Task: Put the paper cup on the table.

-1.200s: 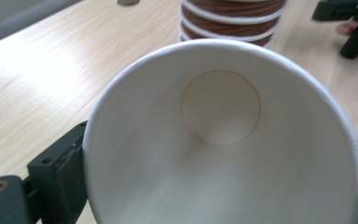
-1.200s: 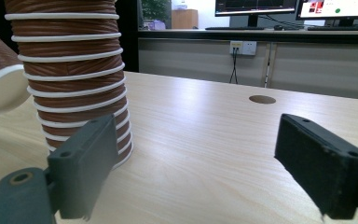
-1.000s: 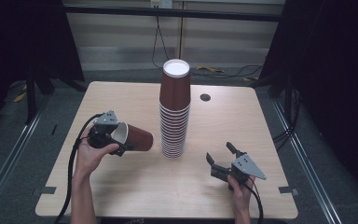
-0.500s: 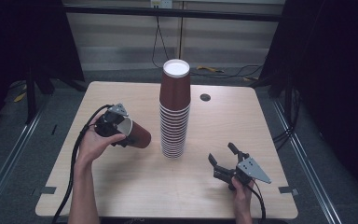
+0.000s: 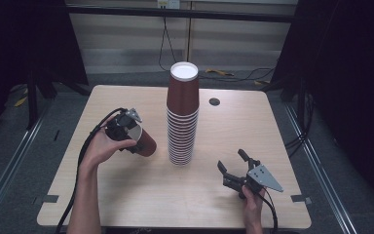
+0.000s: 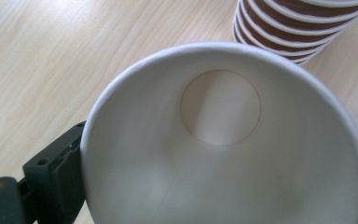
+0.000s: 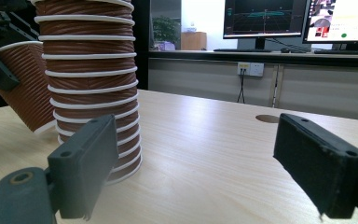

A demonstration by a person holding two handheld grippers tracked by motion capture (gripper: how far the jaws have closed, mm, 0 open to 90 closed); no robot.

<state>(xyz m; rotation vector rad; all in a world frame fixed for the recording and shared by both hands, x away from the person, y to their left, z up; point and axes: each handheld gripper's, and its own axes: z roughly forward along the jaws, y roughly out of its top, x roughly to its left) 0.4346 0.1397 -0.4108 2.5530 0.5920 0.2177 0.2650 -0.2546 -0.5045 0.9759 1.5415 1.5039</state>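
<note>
Left claw (image 5: 132, 137) clamped on a single brown paper cup (image 5: 143, 142), jaws hugging the rim from both sides; jaws just been easing wider, cup between them all the same. Cup tilted, white mouth toward the hand, base pointing down and toward the cup stack (image 5: 182, 117). Held above the left half of the desk (image 5: 126, 195), near the stack but apart from it. Through the left gripper view, straight into the white inside of the cup (image 6: 223, 140), round bottom visible, one black jaw at the lower left against the rim, ribbed stack (image 6: 303, 28) at the top right corner.

Right claw (image 5: 233, 165) released, jaws spread wide, nothing between them. Low over the desk near the front right corner, pointing toward the stack. From the right gripper view, both black jaws apart with bare wood (image 7: 205, 154) between, stack (image 7: 91, 84) standing upright at the left, tilted cup (image 7: 25, 88) just beside it, whether touching it not clear.

Stack standing near the middle of the desk, white rims ringing the brown ribbed sides, topmost cup mouth up. Small dark round hole (image 5: 215, 102) in the desktop toward the back right of the stack.
</note>
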